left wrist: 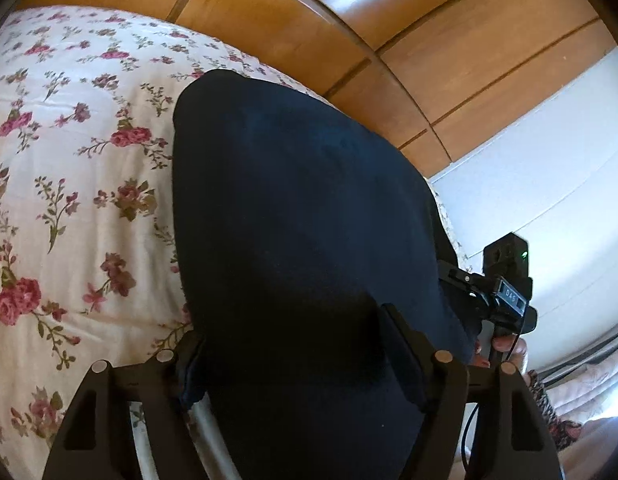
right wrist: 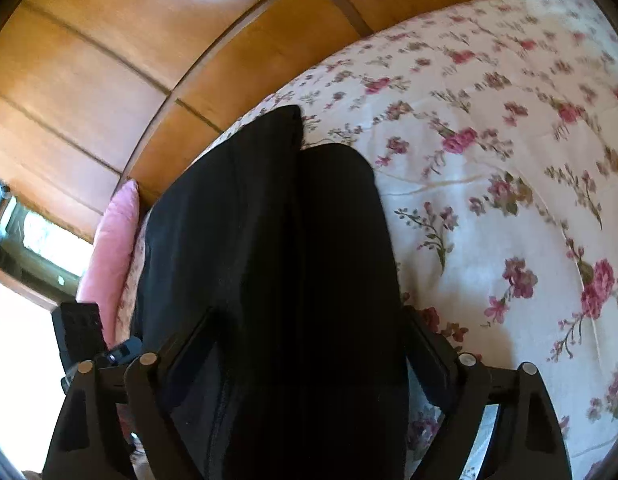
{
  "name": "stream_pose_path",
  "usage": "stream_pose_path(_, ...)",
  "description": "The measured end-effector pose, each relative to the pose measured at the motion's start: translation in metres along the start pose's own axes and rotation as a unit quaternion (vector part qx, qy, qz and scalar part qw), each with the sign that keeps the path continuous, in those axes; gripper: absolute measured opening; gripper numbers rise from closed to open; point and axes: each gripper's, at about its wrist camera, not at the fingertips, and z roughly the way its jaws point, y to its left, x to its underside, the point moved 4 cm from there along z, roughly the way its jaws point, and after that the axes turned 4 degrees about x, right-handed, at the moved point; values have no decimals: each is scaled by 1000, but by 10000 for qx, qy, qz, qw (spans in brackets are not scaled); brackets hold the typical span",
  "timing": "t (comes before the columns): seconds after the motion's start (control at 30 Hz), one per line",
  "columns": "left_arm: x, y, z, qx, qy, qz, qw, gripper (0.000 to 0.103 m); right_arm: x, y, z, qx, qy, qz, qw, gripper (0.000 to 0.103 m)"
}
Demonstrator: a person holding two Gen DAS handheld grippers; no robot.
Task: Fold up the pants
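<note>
Pants (left wrist: pixel 301 220) between wide grippers (left wrist: pixel 297 344) – unpinched

Your right gripper (right wrist: pixel 309 344) straddles the dark pants (right wrist: pixel 269 240) on the floral bedspread (right wrist: pixel 489 160) — jaws wide, pink pillow (right wrist: pixel 113 248) alongside.

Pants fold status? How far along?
Done: pants lie lengthwise on the floral bedspread, legs side by side. In hand: left gripper and right gripper each straddle the near end, jaws wide. Left: grip not confirmed; cross folds remain.
</note>
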Motion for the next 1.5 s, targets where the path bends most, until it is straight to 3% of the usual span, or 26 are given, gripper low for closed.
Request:
stream_pose_path(0.13, -1, -10, 0, -54, -24, 185, 9998, 66, -2, 3, 1, 59, -67, -136, 9999, 80)
stream_pose_path(0.33, -8, -32, -1, -375, -81, 778, 9962, 51, -1, 10, -9, 98, -245, -448, 9986, 63)
stream_pose_path(0.43, -12, -37, -3, -358, -93, 810, 9960, 46, -1, 11, -14, 60, -342, -559, 9978, 58)
stream_pose_path(0.8, -30, -50, -23, -394, -463, 1126, 9918, 40, -12, 26, -33, -196, -831, -774, 9933, 50)
stream_pose_path(1.07, -74, -42, -21, -687, -749, 1225, 9873, 40, -52, 39, -12, -222, -1031, -875, 9906, 50)
stream_pose_path(1.27, -123, -19, -8, -924, -938, 1087, 9853, 40, -103, 52, 16, -87, -1298, -1006, 9864, 50)
stream_pose_path(1.5, -182, -3, 14, -1360, -1033, 1246, 9774, 40, -157, 58, 50, 69, -1483, -1010, 9837, 50)
